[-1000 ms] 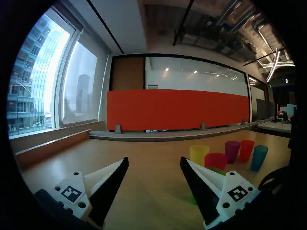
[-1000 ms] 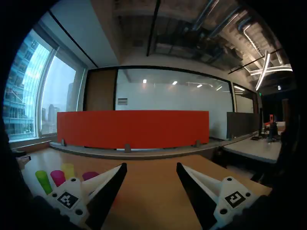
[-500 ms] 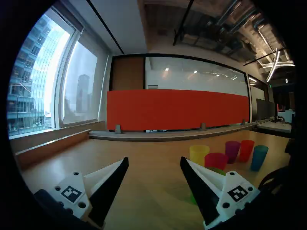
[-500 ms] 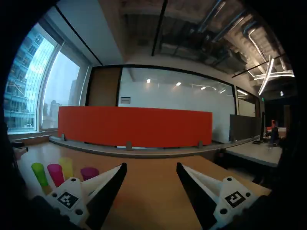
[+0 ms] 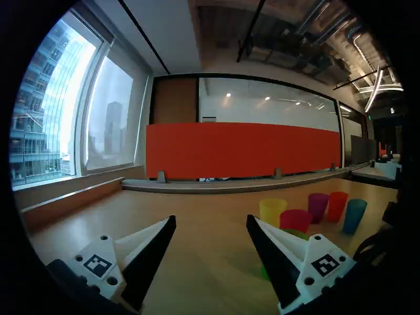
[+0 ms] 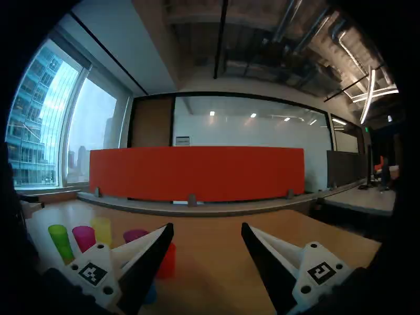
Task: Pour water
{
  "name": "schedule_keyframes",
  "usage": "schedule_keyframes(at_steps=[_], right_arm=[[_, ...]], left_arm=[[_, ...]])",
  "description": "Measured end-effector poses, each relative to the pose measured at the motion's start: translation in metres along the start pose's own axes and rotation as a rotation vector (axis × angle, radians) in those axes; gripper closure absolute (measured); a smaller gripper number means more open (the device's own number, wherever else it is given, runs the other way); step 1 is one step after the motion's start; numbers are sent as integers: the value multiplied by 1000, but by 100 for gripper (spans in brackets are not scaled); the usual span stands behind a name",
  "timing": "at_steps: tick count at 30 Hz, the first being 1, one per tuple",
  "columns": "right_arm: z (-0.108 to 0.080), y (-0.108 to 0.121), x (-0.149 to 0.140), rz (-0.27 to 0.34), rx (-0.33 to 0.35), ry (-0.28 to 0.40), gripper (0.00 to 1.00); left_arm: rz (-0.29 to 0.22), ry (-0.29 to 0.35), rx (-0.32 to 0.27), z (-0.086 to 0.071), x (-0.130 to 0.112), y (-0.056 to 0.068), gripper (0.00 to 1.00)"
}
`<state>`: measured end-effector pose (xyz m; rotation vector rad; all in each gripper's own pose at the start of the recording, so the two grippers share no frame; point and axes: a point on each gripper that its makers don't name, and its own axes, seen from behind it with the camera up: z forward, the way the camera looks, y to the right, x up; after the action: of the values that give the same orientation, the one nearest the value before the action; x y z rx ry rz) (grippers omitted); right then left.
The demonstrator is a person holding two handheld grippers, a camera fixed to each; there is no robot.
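**Both grippers hover open over a wooden tabletop, six coloured cups nearby**

In the left gripper view, the left gripper (image 5: 210, 233) hangs low over the tabletop (image 5: 199, 210) with its fingers (image 5: 152, 247) spread wide and nothing between them. The cups stand in a loose cluster toward the right side of the tabletop, short of its far edge. The yellow cup (image 5: 273, 211) is nearest the middle. The pink cup (image 5: 295, 219) is just beside it, and the purple cup (image 5: 317, 206), orange cup (image 5: 337, 205) and teal cup (image 5: 354, 215) stand farther right. The green cup (image 5: 297, 234) is mostly hidden behind the gripper's right finger. An orange partition (image 5: 241, 149) runs along the far edge, and tall windows (image 5: 52, 126) line the left side.

In the right gripper view, the right gripper (image 6: 207, 236) also has its fingers (image 6: 268, 262) well apart and holds nothing. Here the cups sit toward the left side of the tabletop (image 6: 210, 262). The green cup (image 6: 61, 242), pink cup (image 6: 84, 238), yellow cup (image 6: 102, 230) and purple cup (image 6: 135, 234) stand in a row. The orange cup (image 6: 168, 260) and teal cup (image 6: 150, 294) show partly behind the left finger. All the cups stand upright, and whether they hold water cannot be told.
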<state>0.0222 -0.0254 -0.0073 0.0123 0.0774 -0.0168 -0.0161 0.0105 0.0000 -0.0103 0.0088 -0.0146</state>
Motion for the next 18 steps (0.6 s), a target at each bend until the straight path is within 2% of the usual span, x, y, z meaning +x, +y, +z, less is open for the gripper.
schedule_keyframes(at_steps=[18], right_arm=[[3, 7, -33, -21, 11, -42, 0]], left_arm=[[0, 0, 0, 0, 0, 0, 0]])
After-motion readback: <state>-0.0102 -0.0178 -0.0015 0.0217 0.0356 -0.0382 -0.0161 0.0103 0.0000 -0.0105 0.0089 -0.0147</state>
